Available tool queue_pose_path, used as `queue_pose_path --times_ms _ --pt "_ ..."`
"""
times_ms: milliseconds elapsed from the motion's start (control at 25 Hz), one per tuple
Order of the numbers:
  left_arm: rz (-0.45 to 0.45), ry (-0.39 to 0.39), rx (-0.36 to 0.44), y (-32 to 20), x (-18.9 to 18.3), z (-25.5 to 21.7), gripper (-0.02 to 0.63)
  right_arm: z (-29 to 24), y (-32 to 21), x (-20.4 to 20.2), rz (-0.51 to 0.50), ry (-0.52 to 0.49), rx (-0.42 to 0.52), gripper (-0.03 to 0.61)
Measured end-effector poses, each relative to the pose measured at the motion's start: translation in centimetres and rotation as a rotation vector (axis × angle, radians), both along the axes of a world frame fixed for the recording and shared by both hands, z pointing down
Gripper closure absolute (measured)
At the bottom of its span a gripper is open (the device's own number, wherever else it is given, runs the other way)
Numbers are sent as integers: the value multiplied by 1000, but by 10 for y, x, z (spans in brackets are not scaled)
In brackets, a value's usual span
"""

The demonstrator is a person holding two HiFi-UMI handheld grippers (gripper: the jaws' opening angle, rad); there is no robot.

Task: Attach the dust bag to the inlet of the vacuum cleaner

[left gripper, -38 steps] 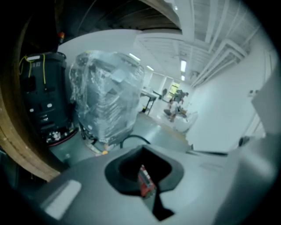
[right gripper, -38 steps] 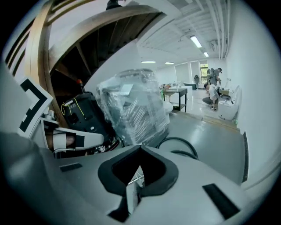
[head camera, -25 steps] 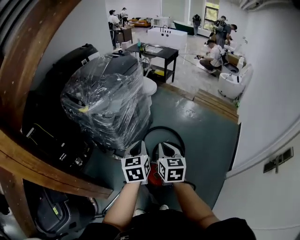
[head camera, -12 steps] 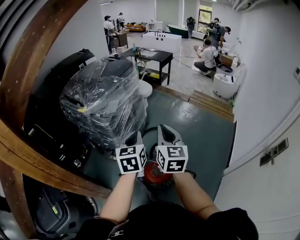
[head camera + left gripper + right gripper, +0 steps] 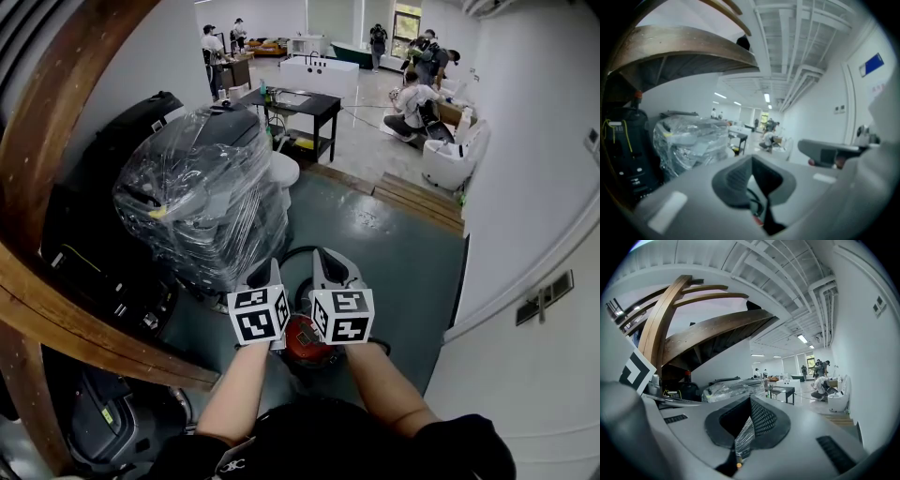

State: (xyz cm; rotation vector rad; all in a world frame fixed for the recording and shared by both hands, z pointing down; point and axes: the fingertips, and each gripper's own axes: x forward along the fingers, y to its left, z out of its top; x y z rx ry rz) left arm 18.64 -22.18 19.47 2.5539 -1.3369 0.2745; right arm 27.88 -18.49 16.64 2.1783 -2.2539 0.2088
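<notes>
**Above the round red vacuum cleaner (image 5: 305, 352), both grippers are hanging shut**

It is sitting on the grey-green floor (image 5: 394, 253). Left gripper (image 5: 270, 274) and right gripper (image 5: 328, 261) are hovering side by side over it, each with jaws pressed together on nothing. A plastic-wrapped stack of dark machines (image 5: 202, 202) is standing beside it, leftward.

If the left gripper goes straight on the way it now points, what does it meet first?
Probably nothing near. The left gripper points just past the right edge of the plastic-wrapped stack, toward the black table farther off. Depth is unclear, so it might graze the stack.
</notes>
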Motion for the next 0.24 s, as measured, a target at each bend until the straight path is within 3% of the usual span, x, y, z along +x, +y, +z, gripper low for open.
queue_pose_path --times_ms 240 --pt "19 23 -11 2 0 14 614 15 1 -2 5 16 -16 580"
